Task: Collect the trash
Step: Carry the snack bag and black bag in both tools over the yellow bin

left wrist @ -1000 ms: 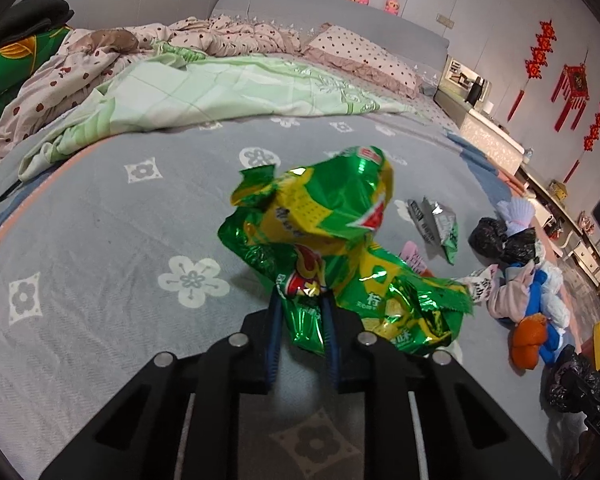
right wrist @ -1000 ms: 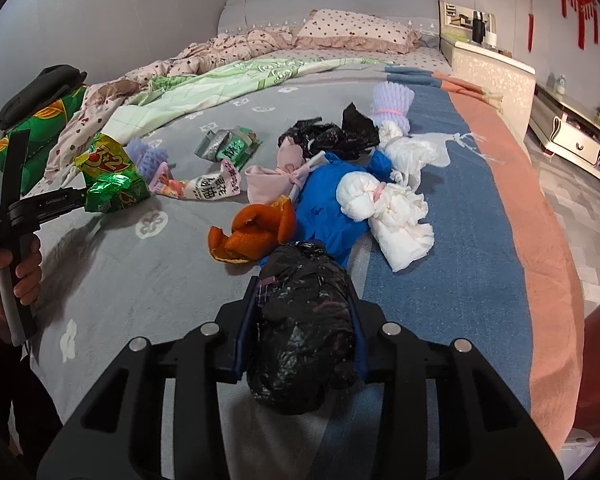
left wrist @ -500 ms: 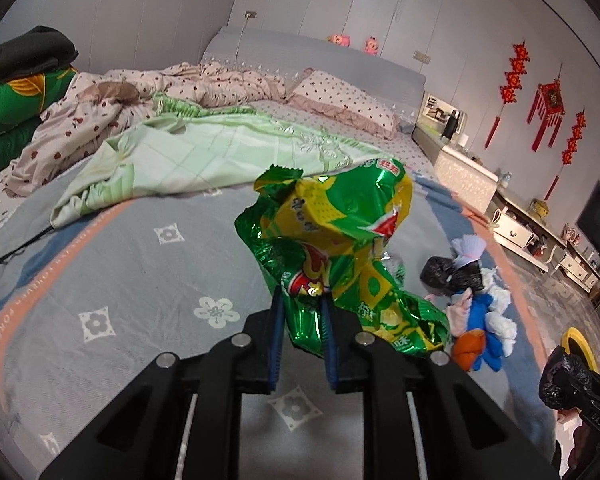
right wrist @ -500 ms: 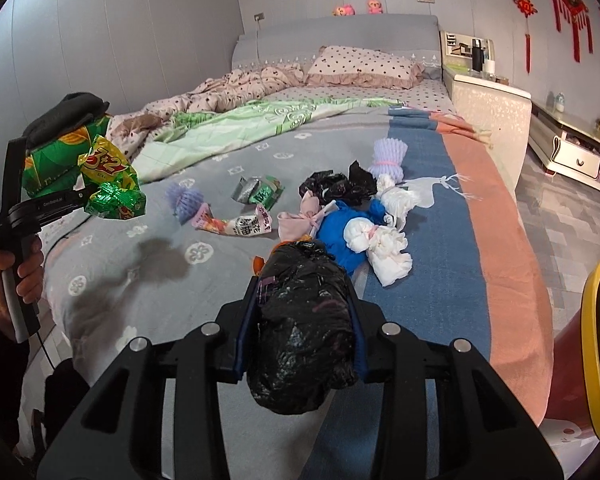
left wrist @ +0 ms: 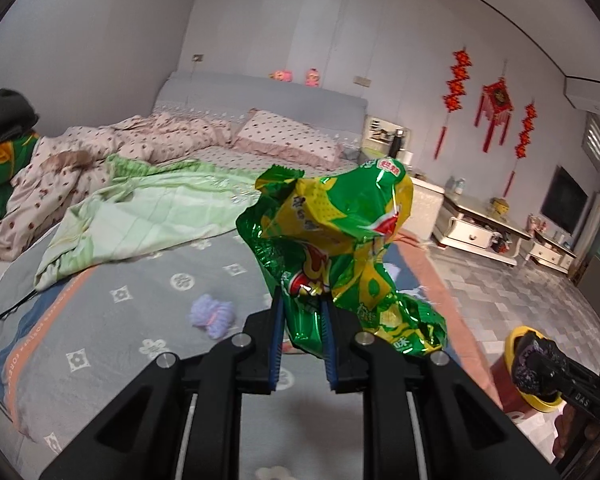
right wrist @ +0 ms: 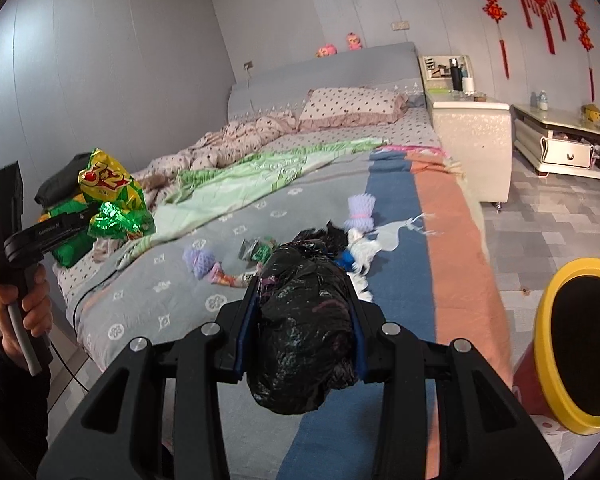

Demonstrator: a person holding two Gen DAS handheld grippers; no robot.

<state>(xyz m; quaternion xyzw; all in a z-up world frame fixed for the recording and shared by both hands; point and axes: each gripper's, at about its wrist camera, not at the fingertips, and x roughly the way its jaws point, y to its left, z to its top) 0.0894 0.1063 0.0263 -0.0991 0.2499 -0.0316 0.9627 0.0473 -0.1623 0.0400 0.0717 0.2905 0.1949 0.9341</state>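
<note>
Left gripper [left wrist: 301,334]: blue-padded fingers [left wrist: 275,340] pinched narrow on the lower fold of a snack wrapper [left wrist: 336,248]. Wrapper is crinkled foil, glossy green and yellow with a red logo; it stands up above the fingertips, clear of the bed.

Right gripper [right wrist: 300,320]: fingers spread wider, pressed against both sides of a black bag [right wrist: 304,328]. Bag is thin wrinkled plastic, lumpy and rounded, bulging out below the pads.

Bin [right wrist: 576,344]: round, thick yellow rim, dark inside, reddish body. It stands on the tiled floor just beside the bed's foot corner, to the right of the black bag. Left wrist view shows the same bin with the right gripper and its bag in front of the rim.

Bed [right wrist: 396,280]: grey cover with white flower print, blue and salmon bands along the edge. Only the right wrist view shows the trash pile [right wrist: 352,248] past the bag: white tied bundles, black plastic, a bit of blue, a small green packet, and a ribbed lilac foam sleeve [right wrist: 362,210]. That view also shows the left gripper from the side, held by a bare hand [right wrist: 24,304] at the far bed edge.

Left wrist view alone: a lilac foam piece [left wrist: 214,314] lying on the cover past the fingers.

Farther: rumpled pale green sheet [left wrist: 140,216], dotted pillow [right wrist: 352,104], grey headboard.
</note>
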